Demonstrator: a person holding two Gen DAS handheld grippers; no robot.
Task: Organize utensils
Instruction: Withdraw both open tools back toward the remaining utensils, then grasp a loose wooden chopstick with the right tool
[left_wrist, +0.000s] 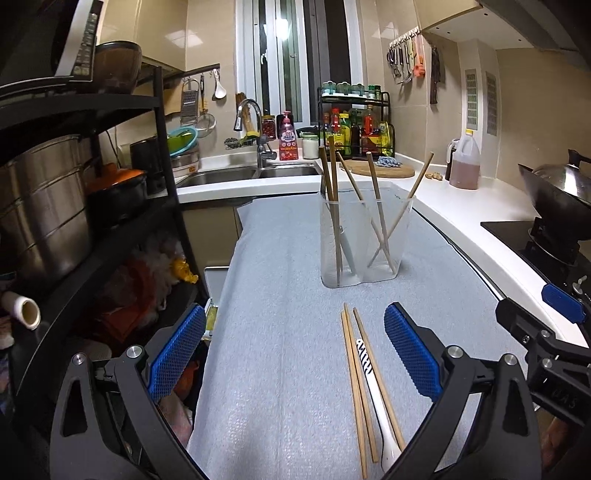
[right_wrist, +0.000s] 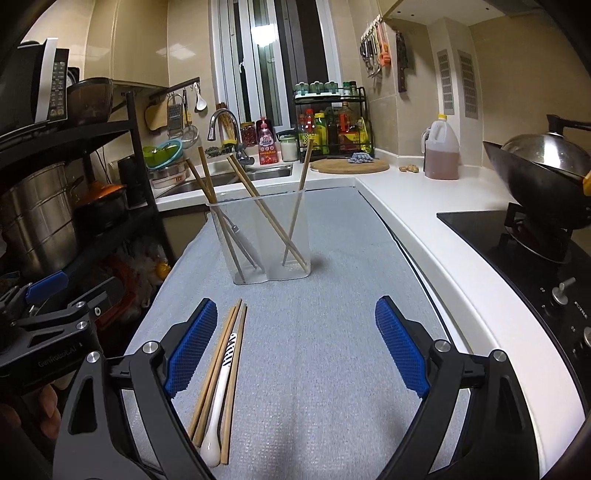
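A clear two-compartment plastic holder (left_wrist: 360, 243) (right_wrist: 266, 240) stands on the grey mat (left_wrist: 280, 332) (right_wrist: 325, 350) and holds several wooden chopsticks and a metal utensil. Three loose wooden chopsticks (left_wrist: 354, 384) (right_wrist: 218, 369) and a white spoon with a black-striped handle (left_wrist: 373, 391) (right_wrist: 221, 391) lie on the mat nearer to me. My left gripper (left_wrist: 295, 350) is open and empty, the loose utensils just inside its right finger. My right gripper (right_wrist: 295, 343) is open and empty, the utensils just inside its left finger. Each gripper shows at the edge of the other view.
A black shelf rack (left_wrist: 74, 221) with steel pots stands to the left. A sink (left_wrist: 240, 173) and faucet are behind the mat. A white counter (right_wrist: 424, 206) with a wooden board, an oil jug (right_wrist: 441, 151) and a stove with a wok (right_wrist: 535, 177) runs along the right.
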